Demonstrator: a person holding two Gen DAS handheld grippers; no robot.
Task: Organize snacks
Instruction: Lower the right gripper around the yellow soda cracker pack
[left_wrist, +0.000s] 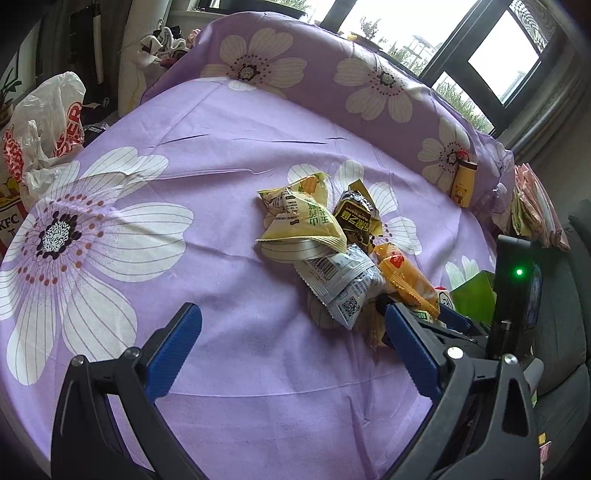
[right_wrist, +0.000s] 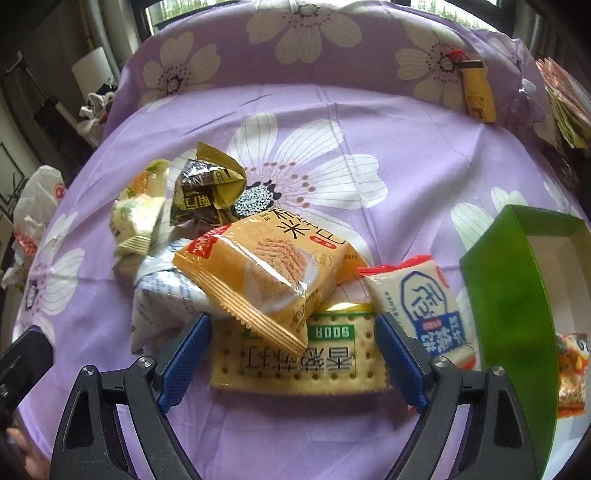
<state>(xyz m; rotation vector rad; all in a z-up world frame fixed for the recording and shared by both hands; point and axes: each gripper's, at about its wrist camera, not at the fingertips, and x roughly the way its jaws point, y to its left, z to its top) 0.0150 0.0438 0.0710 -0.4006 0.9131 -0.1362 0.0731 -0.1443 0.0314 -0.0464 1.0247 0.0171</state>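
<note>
The right tongs (right_wrist: 291, 354) are standing wide open, their blue pads on either side of a flat soda cracker packet (right_wrist: 295, 354) lying on the desk (right_wrist: 388, 122), which is covered with a purple flowered cloth; the pads are not pressing on it and nothing is gripped. Just ahead of the right tongs, an orange snack packet (right_wrist: 266, 273) is leaning over the cracker packet's far edge. To the right of the right pad a white packet with blue print (right_wrist: 421, 295) is lying, and beyond it, at the far right, a green box (right_wrist: 506, 295) is sitting open with one snack inside. Ahead and to the left, a dark brown packet (right_wrist: 207, 192) and a pale yellow packet (right_wrist: 138, 210) are resting at the back of the pile, with a white-and-blue packet (right_wrist: 159, 291) close to the left pad.

The left tongs (left_wrist: 291, 350) are also standing wide open and empty over bare cloth, with the snack pile ahead and to their right.
</note>
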